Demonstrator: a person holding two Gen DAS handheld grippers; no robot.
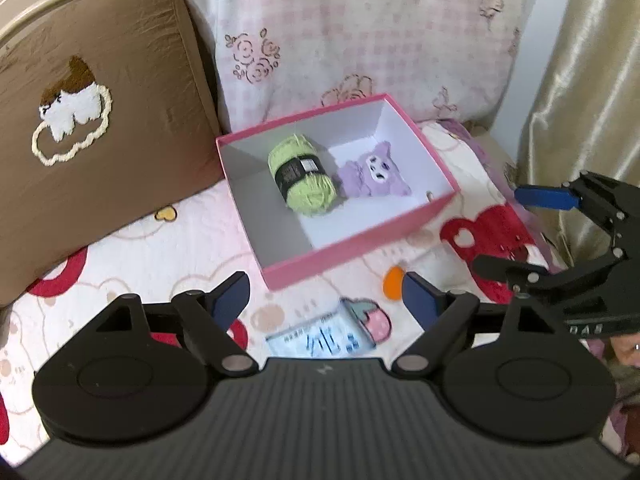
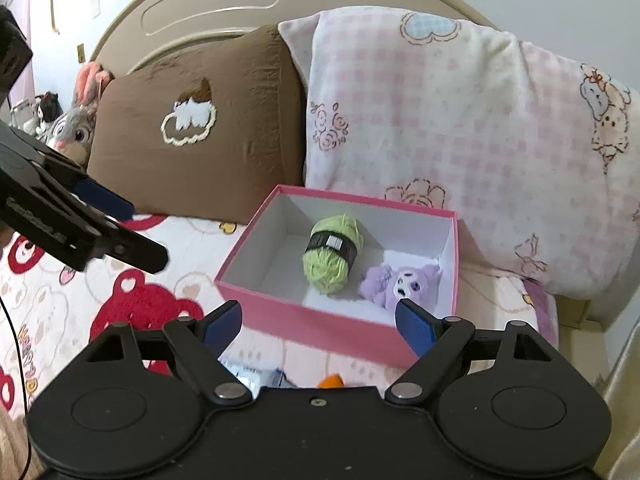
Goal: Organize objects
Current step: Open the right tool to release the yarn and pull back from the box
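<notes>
A pink box (image 1: 360,248) (image 2: 300,316) with a white inside stands on the bed. In it lie a green yarn ball (image 1: 304,178) (image 2: 332,256) and, to its right, a purple plush toy (image 1: 372,172) (image 2: 400,284). In front of the box, on the bedspread, lie a blue-and-white packet (image 1: 320,338) (image 2: 248,372), a small pink strawberry item (image 1: 374,318) and an orange piece (image 1: 393,282) (image 2: 330,381). My left gripper (image 1: 324,284) (image 2: 146,236) hangs open above the packet, empty. My right gripper (image 2: 318,308) (image 1: 498,228) is open too, near the box's front wall, holding nothing.
A brown pillow (image 1: 100,120) (image 2: 200,140) leans behind the box on the left and a pink checked quilt (image 1: 360,40) (image 2: 460,120) on the right. A golden curtain (image 1: 592,80) hangs at the right. A plush rabbit (image 2: 76,128) sits by the headboard (image 2: 208,12).
</notes>
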